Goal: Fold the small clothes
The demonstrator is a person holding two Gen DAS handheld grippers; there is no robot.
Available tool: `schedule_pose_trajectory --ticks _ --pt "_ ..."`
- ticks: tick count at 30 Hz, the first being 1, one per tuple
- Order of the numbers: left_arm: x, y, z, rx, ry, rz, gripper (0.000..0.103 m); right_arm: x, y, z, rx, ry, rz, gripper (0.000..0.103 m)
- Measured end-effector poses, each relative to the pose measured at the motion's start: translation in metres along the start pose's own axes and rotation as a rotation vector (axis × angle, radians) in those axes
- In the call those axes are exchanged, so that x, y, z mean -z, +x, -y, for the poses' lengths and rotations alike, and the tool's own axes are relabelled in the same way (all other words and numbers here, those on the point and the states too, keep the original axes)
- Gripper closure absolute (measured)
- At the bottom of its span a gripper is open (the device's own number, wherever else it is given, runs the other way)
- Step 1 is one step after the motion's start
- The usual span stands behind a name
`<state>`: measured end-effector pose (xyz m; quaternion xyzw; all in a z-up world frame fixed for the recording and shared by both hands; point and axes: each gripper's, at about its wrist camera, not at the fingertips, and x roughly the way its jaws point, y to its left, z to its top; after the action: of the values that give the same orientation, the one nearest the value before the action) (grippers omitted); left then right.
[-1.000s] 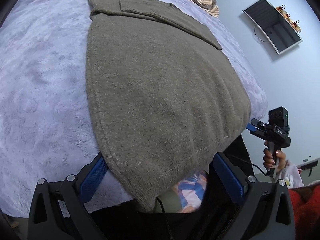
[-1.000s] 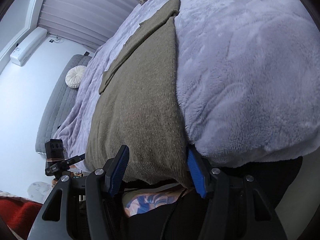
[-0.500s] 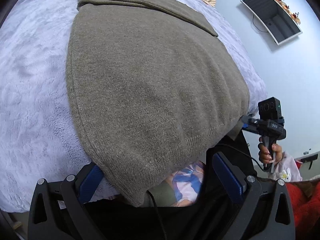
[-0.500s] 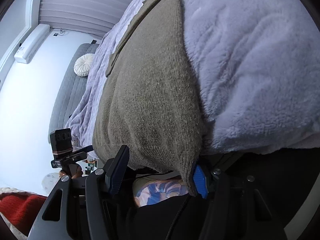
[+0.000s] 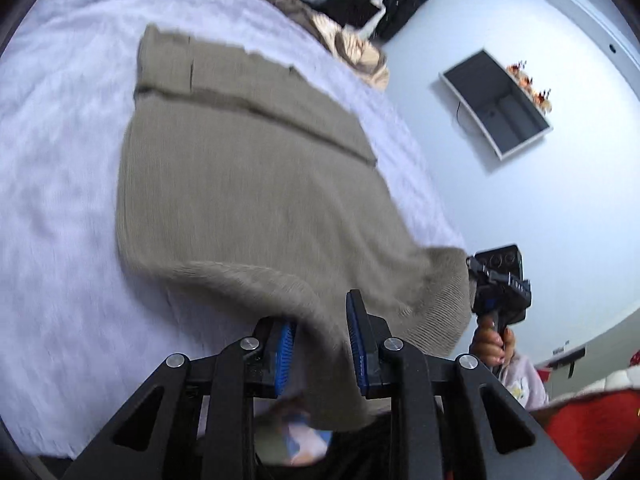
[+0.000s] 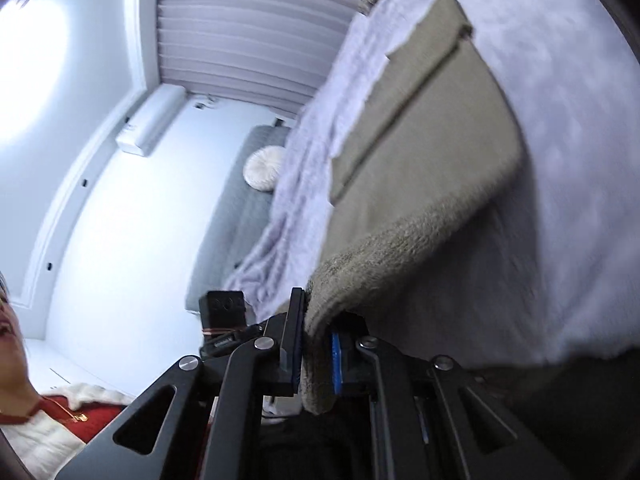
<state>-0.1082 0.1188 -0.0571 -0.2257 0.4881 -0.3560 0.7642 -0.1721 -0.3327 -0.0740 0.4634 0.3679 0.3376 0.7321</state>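
A gray-green sweater (image 5: 248, 184) lies flat on a fluffy purple blanket (image 5: 60, 140) on a bed. Its sleeves are folded across the far end. The near edge of the sweater is lifted off the blanket at both corners.

The left gripper (image 5: 320, 344) has just squeezed its blue pads together on one near corner of the sweater. The knit cloth hangs down between the pads and droops below them. The right gripper (image 6: 316, 356) has just squeezed too, and it pinches the other near corner. The thick hem bunches up over its pads. From the left camera, the right gripper shows off to the right side, held by a hand (image 5: 490, 346), with the raised hem just beside it.

Between the two grippers the sweater's edge sags a little. The rest of the sweater stretches away from both grippers, toward a pile of other clothes (image 5: 348, 40) at the far side.
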Motion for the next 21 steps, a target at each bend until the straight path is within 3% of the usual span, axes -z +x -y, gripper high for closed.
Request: schedule_pose_trajectory --ticks 3,7,11,12,13,14,16,21 --pt "-0.031 0.002 -0.005 -0.027 -0.008 0.069 0.076 -0.03 0.014 0.0 -0.002 0.019 0.036 0.091" --pt "-0.066 0.011 -0.012 -0.17 -0.008 0.131 0.076 -0.064 0.032 0.011 0.085 0.082 0.079 0.091" --pt "-0.083 0.022 -0.026 -0.288 -0.034 0.127 0.076 -0.092 0.032 0.029 0.151 0.169 0.132 0.091" --pt "-0.085 0.024 -0.029 -0.31 -0.046 0.123 0.066 -0.1 0.03 0.035 0.172 0.188 0.14 0.091" --pt "-0.084 0.024 -0.033 -0.348 -0.058 0.124 0.03 -0.105 0.03 0.038 0.187 0.198 0.142 0.091" --pt "-0.086 0.023 -0.035 -0.39 -0.065 0.144 0.016 -0.109 0.028 0.041 0.207 0.201 0.145 0.091" --pt "-0.085 0.015 -0.036 -0.411 -0.043 0.215 0.012 -0.117 0.029 0.04 0.25 0.195 0.149 0.088" --pt "-0.101 0.015 -0.038 -0.403 0.006 0.162 0.012 -0.126 0.032 0.025 0.46 0.07 0.1 0.087"
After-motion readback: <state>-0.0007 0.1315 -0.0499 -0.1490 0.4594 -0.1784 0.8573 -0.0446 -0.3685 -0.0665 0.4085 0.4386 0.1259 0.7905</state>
